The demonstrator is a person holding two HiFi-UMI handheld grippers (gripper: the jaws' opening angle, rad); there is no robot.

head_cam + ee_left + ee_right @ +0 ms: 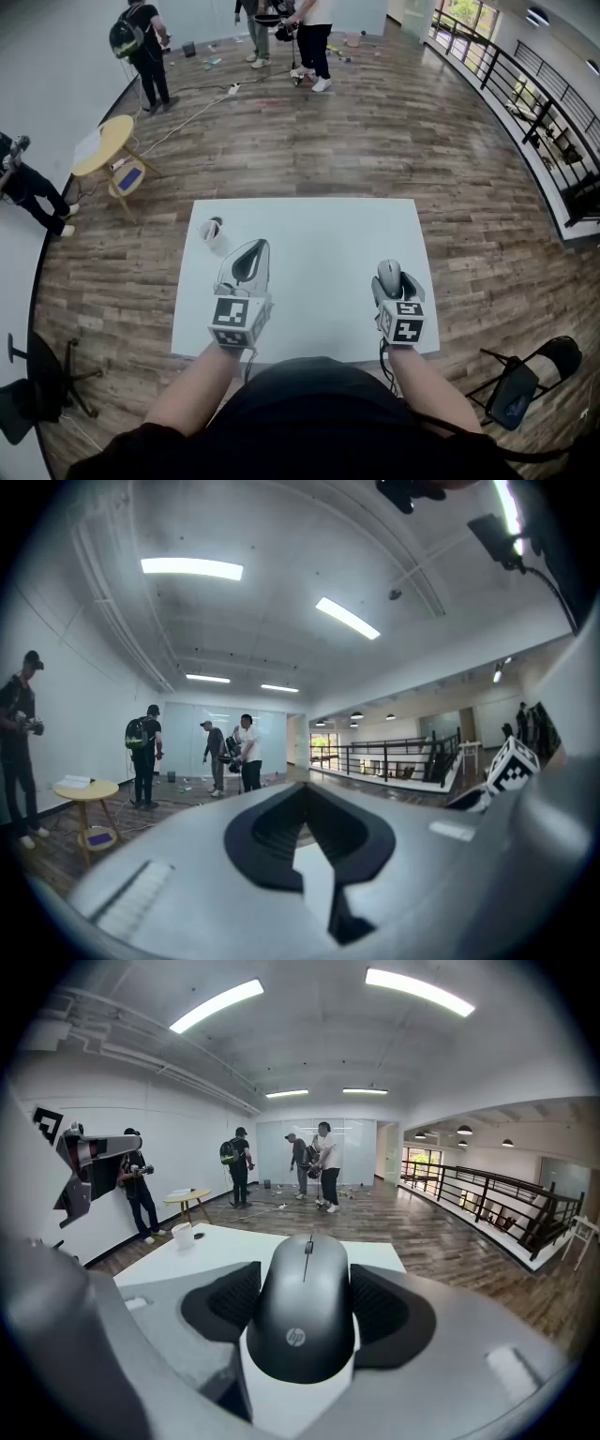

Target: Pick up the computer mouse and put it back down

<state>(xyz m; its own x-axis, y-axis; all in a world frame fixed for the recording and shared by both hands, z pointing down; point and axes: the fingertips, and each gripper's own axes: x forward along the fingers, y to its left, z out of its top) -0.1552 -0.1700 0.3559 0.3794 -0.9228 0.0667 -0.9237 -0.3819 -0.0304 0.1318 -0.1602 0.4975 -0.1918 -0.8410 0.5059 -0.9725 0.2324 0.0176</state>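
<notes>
A dark grey computer mouse point(389, 276) point(305, 1321) sits between the black pads of my right gripper point(393, 285) point(305, 1277), near the right edge of the white table point(309, 234). Both pads touch its sides, so the gripper is shut on it. Whether the mouse rests on the table or hangs just above it I cannot tell. My left gripper point(260, 248) point(302, 789) is over the table's left half, pointing level, its jaw tips meeting with nothing between them.
A white cup point(212, 232) point(182, 1234) stands at the table's far left. On the wooden floor around are a yellow round table point(105, 142), a folding chair point(525, 384), an office chair point(37, 384), several people at the far end, and a railing point(534, 84) at the right.
</notes>
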